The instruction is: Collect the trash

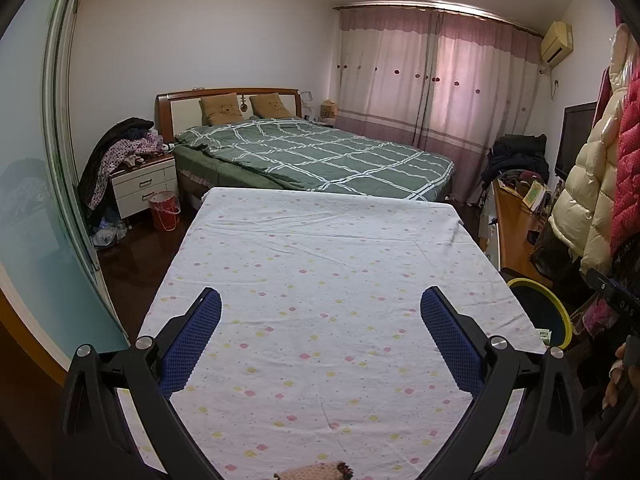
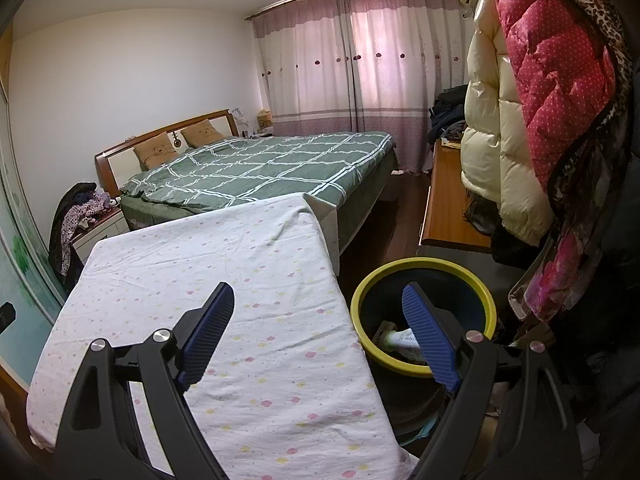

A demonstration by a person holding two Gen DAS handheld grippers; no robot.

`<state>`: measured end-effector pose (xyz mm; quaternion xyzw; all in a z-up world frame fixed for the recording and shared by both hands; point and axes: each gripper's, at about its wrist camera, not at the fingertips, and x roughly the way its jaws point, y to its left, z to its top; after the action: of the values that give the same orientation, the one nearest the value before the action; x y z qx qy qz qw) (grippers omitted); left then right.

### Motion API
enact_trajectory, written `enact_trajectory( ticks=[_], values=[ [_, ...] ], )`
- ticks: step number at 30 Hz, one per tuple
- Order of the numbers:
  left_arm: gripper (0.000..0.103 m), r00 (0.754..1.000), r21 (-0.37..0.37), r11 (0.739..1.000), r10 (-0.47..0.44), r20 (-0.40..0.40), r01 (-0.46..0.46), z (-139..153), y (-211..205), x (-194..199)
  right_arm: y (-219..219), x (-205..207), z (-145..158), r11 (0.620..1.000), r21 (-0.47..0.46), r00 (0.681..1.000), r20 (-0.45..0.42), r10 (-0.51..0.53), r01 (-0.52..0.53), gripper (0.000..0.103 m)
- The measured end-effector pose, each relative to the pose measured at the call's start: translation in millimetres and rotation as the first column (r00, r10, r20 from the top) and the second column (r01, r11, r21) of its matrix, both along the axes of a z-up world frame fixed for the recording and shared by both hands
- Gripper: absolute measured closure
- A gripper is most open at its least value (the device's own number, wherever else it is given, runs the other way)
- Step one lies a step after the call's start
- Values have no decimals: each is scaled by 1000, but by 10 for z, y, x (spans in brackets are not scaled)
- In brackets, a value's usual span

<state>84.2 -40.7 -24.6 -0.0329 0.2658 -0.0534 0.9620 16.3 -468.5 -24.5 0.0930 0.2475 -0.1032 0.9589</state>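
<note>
The left gripper (image 1: pixel 320 308) hovers over the table (image 1: pixel 320 240), which is covered with a dotted cloth. Its jaws stand wide apart and hold nothing. Between its fingers the cloth is bare; only a small pinkish thing (image 1: pixel 316 472) shows at the near edge, under the gripper, and it is not clear what it is.

The right gripper (image 2: pixel 318 308) is also spread wide and empty. Its left finger is over the right border of the table, and its right finger is over the bin (image 2: pixel 424 276), a dark bucket with a yellow rim that stands just beside the table, lower than the top. Inside the bin, just behind the right finger, lies a white tube (image 2: pixel 400 338) with some other scraps.

The trash seems to be already in the bin, so the task looks almost finished. To do the step well, the person should probably check the pinkish thing before stopping, and keep the right gripper away from the yellow rim when moving.
</note>
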Motion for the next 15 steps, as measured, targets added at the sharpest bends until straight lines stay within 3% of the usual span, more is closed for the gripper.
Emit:
enact_trajectory(
  ticks=[15],
  values=[
    [5, 1000, -2, 1000, -12, 3, 12, -12, 9, -4, 2, 2, 0, 1000, 0, 1000, 0, 0, 0, 21]
  ],
)
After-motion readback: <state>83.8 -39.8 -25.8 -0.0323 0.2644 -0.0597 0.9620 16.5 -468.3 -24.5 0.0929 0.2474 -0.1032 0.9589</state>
